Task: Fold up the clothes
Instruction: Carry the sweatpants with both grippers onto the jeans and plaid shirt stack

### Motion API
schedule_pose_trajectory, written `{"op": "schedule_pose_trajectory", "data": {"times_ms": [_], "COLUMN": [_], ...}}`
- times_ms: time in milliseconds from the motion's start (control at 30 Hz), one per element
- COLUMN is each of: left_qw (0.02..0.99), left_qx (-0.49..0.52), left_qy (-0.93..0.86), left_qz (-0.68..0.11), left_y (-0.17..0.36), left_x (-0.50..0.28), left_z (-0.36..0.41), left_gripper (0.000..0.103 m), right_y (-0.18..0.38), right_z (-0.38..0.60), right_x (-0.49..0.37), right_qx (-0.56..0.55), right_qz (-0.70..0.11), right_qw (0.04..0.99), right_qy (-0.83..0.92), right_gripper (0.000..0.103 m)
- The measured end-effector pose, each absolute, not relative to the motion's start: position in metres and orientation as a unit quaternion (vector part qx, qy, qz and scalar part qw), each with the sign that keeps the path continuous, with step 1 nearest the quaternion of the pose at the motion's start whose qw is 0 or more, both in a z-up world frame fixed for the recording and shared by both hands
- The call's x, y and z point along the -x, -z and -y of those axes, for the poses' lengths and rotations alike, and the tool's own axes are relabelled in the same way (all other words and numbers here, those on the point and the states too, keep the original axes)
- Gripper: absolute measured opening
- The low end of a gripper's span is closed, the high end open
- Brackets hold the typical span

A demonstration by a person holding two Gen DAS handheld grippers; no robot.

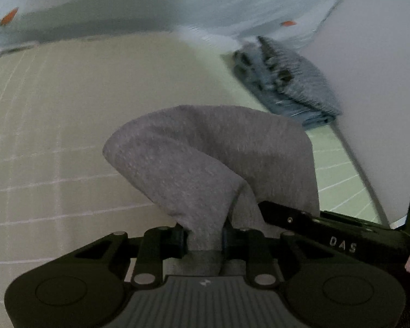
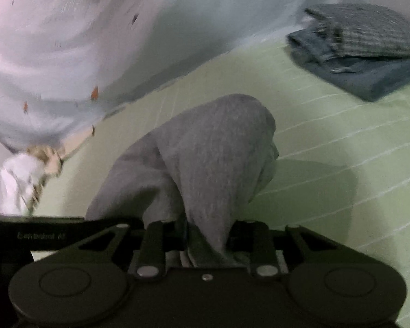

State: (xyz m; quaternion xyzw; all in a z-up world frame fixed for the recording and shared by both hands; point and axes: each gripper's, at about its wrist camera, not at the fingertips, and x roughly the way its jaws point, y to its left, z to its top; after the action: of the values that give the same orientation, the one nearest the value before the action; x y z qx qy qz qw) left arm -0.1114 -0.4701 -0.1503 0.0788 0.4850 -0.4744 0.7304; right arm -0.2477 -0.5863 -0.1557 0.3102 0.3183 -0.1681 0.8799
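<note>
A grey knit garment (image 1: 205, 153) is pinched in my left gripper (image 1: 203, 239), which is shut on it; the cloth bulges up over the jaws above the green sheet. My right gripper (image 2: 205, 242) is also shut on the same grey garment (image 2: 213, 161), which drapes forward and casts a shadow on the sheet. The other gripper's black body (image 1: 341, 235) shows at the lower right of the left wrist view, close beside mine.
A pale green sheet with white grid lines (image 1: 54, 136) (image 2: 328, 142) covers the bed. A stack of folded blue and checked clothes (image 1: 289, 82) (image 2: 360, 46) lies at the far right. A pale curtain with orange spots (image 2: 68, 41) hangs behind. The views are blurred.
</note>
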Motion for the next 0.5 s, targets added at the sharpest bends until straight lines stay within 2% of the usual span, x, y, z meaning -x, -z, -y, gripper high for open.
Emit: {"op": "schedule_pose_trajectory", "data": {"times_ms": [333, 500], "left_qw": [0.738, 0.723], "left_qx": [-0.115, -0.106], "left_qy": [0.496, 0.53], "left_qz": [-0.443, -0.43], "left_y": [0.123, 0.109], "left_x": [0.227, 0.246], "left_z": [0.62, 0.696], "left_gripper": [0.025, 0.025], "right_y": [0.135, 0.114], "right_z": [0.724, 0.799], "right_x": [0.348, 0.383], "right_qx": [-0.316, -0.301], "right_qz": [-0.312, -0.292], "right_qw": [0.874, 0.878], "right_qy": [0.198, 0.229], "right_gripper": [0.026, 0.026]}}
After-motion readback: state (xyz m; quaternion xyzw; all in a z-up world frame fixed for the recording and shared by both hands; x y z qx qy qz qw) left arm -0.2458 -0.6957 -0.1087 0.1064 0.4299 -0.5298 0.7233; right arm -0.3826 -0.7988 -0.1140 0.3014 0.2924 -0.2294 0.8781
